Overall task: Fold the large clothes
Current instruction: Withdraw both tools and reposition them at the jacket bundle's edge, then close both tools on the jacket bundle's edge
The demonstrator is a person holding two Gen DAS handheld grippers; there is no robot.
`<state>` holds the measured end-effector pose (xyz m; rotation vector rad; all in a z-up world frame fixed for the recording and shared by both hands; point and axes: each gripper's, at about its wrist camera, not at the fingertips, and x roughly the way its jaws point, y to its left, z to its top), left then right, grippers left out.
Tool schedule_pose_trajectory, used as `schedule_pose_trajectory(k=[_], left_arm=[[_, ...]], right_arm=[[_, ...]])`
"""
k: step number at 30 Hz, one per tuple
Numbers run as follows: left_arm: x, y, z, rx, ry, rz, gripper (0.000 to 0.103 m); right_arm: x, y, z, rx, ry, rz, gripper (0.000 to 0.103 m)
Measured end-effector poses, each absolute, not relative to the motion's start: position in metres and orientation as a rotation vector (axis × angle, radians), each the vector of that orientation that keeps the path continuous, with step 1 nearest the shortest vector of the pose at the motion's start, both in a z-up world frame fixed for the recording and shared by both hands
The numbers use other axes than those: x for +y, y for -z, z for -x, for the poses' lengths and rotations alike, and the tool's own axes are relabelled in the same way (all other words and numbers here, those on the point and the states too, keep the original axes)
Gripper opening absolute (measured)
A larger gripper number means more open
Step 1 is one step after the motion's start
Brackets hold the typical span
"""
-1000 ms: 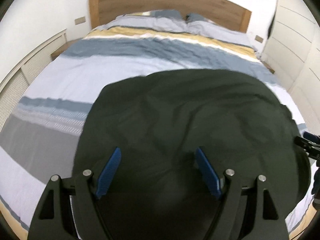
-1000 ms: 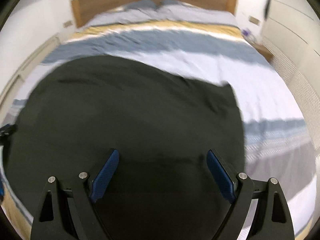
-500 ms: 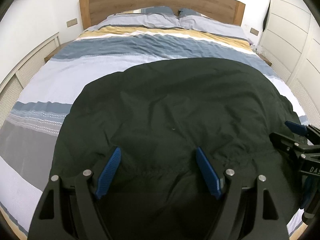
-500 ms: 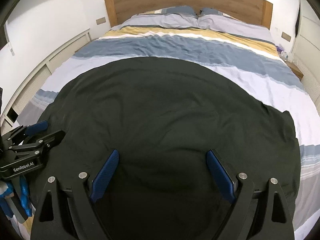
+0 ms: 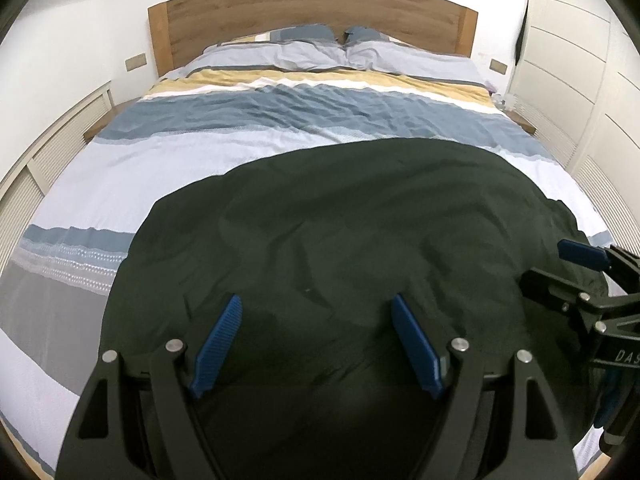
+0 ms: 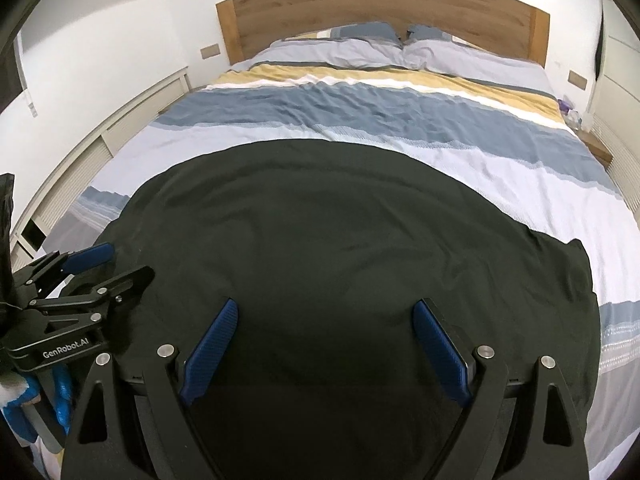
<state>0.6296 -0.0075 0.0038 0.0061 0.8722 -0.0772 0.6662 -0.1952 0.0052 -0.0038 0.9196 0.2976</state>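
A large dark green garment (image 5: 340,240) lies spread flat across the near half of the bed, also filling the middle of the right wrist view (image 6: 340,232). My left gripper (image 5: 316,300) hovers over its near edge, open, with only cloth below the blue pads. My right gripper (image 6: 326,303) hangs open over the same near part, a little further right. Each gripper shows in the other's view: the right gripper (image 5: 546,262) over the garment's right side, the left gripper (image 6: 128,260) at its left edge. Neither grips cloth.
The bed (image 5: 280,152) has a striped blue, white and yellow cover, two pillows (image 5: 320,52) and a wooden headboard (image 5: 312,12). White wardrobe doors (image 5: 580,60) stand on the right. A low slatted cabinet (image 5: 48,152) runs along the left wall.
Both views have swung and steadied from blur. The garment now lies wider and flatter. The right gripper has come in at the left view's right edge; both stay open.
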Motion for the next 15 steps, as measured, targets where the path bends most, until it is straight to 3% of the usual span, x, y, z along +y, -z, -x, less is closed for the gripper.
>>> schedule_pose_trajectory(k=[15], left_arm=[[-0.022, -0.003, -0.651, 0.866, 0.1, -0.015, 0.077]], right_arm=[[-0.196, -0.001, -0.672, 0.91, -0.307, -0.002, 0.089]])
